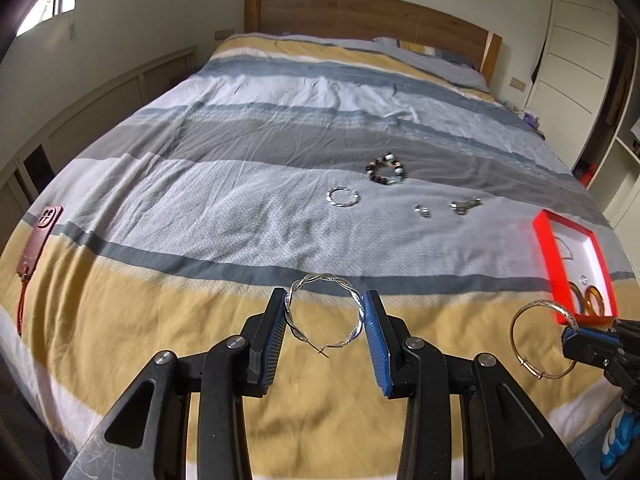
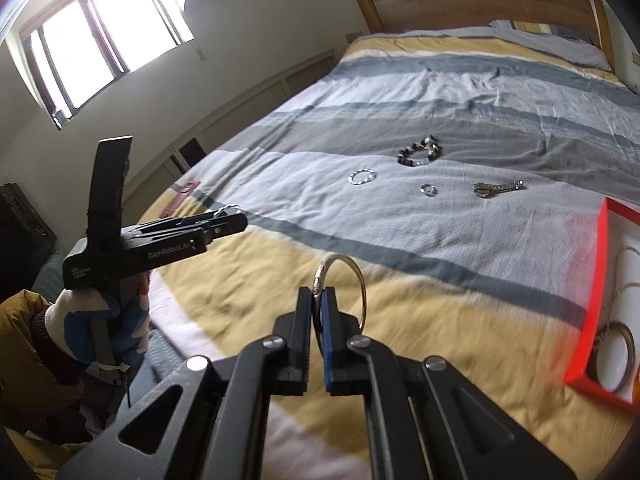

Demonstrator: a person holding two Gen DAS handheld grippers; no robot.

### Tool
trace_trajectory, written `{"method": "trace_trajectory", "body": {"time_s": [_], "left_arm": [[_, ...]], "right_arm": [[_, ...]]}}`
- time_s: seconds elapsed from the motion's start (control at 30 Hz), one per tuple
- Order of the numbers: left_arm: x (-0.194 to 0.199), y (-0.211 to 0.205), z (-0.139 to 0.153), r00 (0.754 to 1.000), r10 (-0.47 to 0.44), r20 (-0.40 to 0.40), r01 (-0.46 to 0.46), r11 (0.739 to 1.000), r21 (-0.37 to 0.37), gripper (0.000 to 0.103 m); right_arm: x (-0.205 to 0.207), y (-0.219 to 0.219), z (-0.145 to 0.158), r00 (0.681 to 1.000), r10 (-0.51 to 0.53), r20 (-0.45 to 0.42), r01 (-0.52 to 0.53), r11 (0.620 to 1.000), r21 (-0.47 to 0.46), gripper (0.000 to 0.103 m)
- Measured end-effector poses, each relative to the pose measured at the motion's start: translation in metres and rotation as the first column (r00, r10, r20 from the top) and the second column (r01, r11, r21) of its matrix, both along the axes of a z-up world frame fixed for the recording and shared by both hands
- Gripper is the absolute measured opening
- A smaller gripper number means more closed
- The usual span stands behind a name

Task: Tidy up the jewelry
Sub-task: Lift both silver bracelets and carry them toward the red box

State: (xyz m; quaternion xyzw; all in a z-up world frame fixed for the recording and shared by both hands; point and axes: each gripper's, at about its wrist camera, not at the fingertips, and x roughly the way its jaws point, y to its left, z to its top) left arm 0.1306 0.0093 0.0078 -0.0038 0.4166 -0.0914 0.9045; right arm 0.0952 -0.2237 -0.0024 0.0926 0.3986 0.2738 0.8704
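Observation:
My left gripper [image 1: 325, 305] is shut on a twisted silver bangle [image 1: 324, 278] held across its width above the bed; it also shows in the right wrist view [image 2: 224, 220]. My right gripper [image 2: 319, 294] is shut on a thin silver bangle [image 2: 352, 268], which also shows in the left wrist view [image 1: 536, 308]. A red box [image 1: 548, 264] with a white inside lies at the right and holds amber rings [image 1: 592, 298] and a chain. On the bed lie a beaded bracelet [image 1: 386, 170], a silver twisted bangle [image 1: 343, 197], a small ring [image 1: 423, 211] and a silver clasp piece [image 1: 464, 205].
The striped duvet [image 1: 200, 200] covers the whole bed, with a wooden headboard [image 1: 360, 12] at the far end. A dark red tag with a cord [image 1: 38, 240] lies at the left edge. A window [image 2: 100, 40] is on the left wall.

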Motion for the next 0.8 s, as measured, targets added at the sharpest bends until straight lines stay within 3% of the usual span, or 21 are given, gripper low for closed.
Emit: {"method": "trace_trajectory", "body": {"time_s": [0.47, 0.8], "left_arm": [[-0.075, -0.068, 0.053, 0.987, -0.126, 0.098, 0.128, 0.992, -0.013, 0.038], [-0.084, -0.155, 0.052, 0.961, -0.267, 0.075, 0.27, 0.962, -0.027, 0.038]], "right_arm": [[-0.103, -0.054, 0.05, 0.984, -0.119, 0.135, 0.114, 0.993, 0.043, 0.004], [-0.141, -0.132, 0.049, 0.95, -0.281, 0.138, 0.276, 0.96, 0.052, 0.004]]}}
